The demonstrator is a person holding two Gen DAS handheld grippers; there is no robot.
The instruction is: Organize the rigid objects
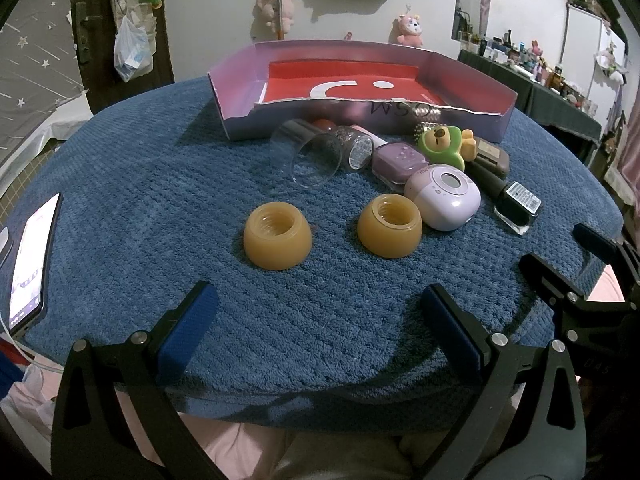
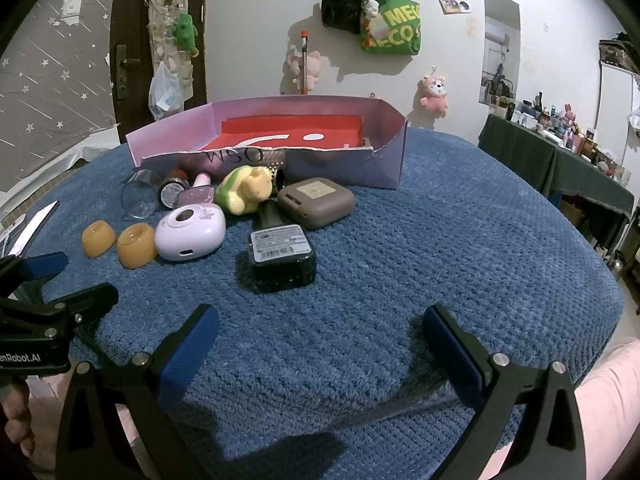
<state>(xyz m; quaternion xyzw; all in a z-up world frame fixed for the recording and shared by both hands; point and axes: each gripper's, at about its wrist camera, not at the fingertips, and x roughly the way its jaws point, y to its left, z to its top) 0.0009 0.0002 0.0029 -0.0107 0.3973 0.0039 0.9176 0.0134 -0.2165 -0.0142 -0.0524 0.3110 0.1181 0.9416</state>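
Two amber rubber cups sit on the blue mat just ahead of my open left gripper. Behind them lie a clear glass, a lilac round case, a purple bottle, a green bear toy and a dark nail polish bottle. In the right wrist view the dark bottle lies ahead of my open right gripper, with a brown case behind it. The lilac box with a red bottom stands at the far side. Both grippers hold nothing.
A phone with a lit screen lies at the mat's left edge. The blue mat is bare on its right half. A dark side table crowded with small items stands at far right. Plush toys and bags hang on the wall.
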